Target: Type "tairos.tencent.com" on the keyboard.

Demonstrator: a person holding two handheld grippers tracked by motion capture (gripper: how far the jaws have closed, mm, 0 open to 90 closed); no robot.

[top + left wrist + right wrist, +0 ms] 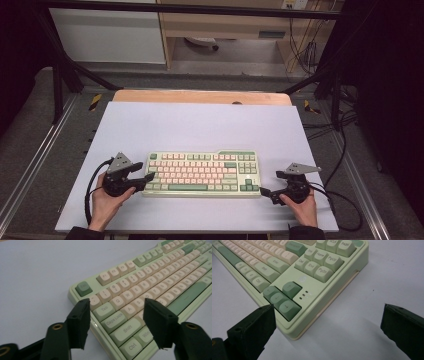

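A pale green keyboard (200, 172) with cream and green keys lies flat on the white mat, near its front edge. My left gripper (149, 179) sits at the keyboard's left end. In the left gripper view its jaws (116, 303) stand partly apart over the keyboard (150, 277), one by the left edge near Tab, the other above the bottom letter row; no pad visibly presses on it. My right gripper (263, 191) is at the front right corner. Its jaws (327, 308) are wide apart, with the arrow-key corner of the keyboard (287, 262) just ahead of the left one.
The white mat (200, 125) covers a wooden table (200, 96) set in a metal frame. Black cables (345, 200) trail from both grippers over the mat's edges. A person's hands (105, 205) hold the grippers from the front edge.
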